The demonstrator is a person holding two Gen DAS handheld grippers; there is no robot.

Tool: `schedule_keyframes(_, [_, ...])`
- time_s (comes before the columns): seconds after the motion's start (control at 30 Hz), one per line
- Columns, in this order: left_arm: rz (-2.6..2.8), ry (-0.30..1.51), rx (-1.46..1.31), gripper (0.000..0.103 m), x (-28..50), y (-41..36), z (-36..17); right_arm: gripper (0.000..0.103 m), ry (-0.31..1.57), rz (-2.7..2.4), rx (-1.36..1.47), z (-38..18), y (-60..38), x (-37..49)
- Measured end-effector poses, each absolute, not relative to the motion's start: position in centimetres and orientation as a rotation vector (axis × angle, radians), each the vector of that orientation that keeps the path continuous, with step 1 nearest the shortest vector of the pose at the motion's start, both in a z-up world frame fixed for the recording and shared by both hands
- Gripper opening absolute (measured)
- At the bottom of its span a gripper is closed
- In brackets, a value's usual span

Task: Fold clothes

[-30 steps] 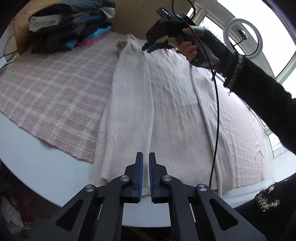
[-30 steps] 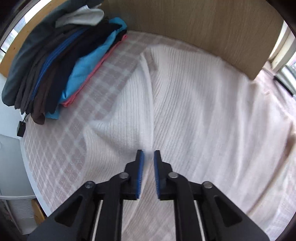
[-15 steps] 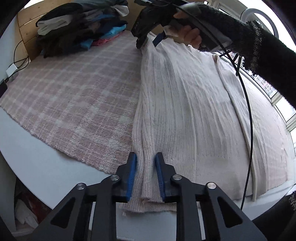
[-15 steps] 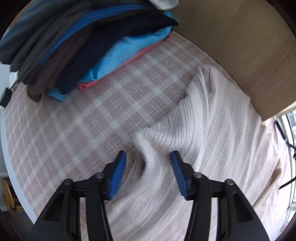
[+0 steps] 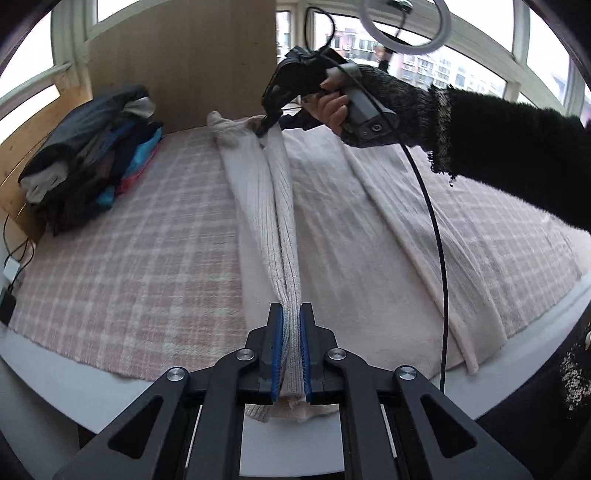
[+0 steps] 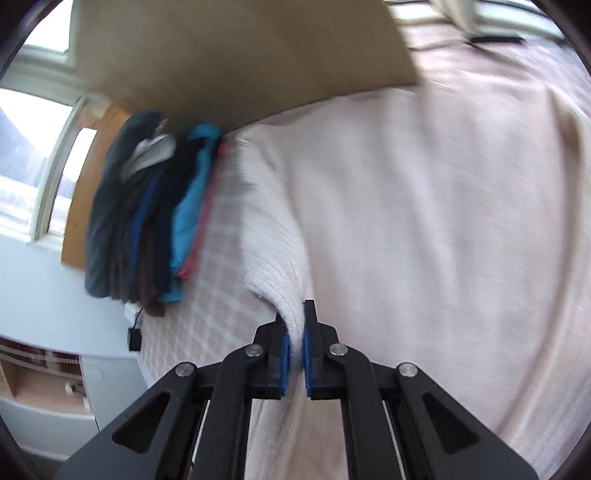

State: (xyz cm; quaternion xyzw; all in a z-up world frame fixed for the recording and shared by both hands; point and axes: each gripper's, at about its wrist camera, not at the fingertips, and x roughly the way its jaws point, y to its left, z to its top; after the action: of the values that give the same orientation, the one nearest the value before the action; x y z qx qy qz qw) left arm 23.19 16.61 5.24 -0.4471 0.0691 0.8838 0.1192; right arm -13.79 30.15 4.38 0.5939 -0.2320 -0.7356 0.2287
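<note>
My right wrist view is smeared by motion, so fabric detail there is hard to read. The right gripper [image 6: 294, 345] has just been closing; its jaws are clamped on a far edge of the cream ribbed garment [image 5: 284, 206]. In the left wrist view that gripper's tips are hidden in the cloth. The left gripper [image 5: 291, 350] has its jaws pinched on the garment's near hem, the edge pulled up into a ridge between both grips. The garment lies on a pink checked blanket [image 5: 140, 258] covering the white surface [image 5: 55, 376]. A pile of dark and blue clothes [image 5: 88, 162] sits beside a wooden board [image 5: 181, 62]. Windows and a ring light [image 5: 406, 22] stand behind.
</note>
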Motion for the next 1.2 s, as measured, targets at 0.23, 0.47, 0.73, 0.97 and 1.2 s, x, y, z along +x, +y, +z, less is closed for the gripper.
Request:
schedule_keyframes(0.23, [2.473, 0.336, -1.362, 0.008, 23.2, 19.0, 3.1, 0.005, -0.673, -2.046, 1.656, 0.9, 31.4, -12.7])
schedule_keyframes(0.47, [2.415, 0.328, -1.409, 0.010, 23.6, 19.4, 2.4, 0.008, -0.528, -2.081, 1.696, 0.9, 30.5, -13.2])
schedule_keyframes(0.73, [2.547, -0.075, -1.462, 0.018, 24.4, 12.7, 3.8, 0.044, -0.311, -2.203, 1.555, 5.5, 29.8, -13.5])
schedule_keyframes(0.97, [2.541, -0.182, -1.543, 0.017, 22.2, 11.5, 0.8, 0.044, -0.138, -2.147, 1.682, 2.8, 25.4, -15.7])
schedule_keyframes(1.2, [2.531, -0.075, -1.544, 0.018, 22.0, 13.7, -0.3, 0.014, 0.010, -2.245, 1.626, 3.6, 27.0, -15.1])
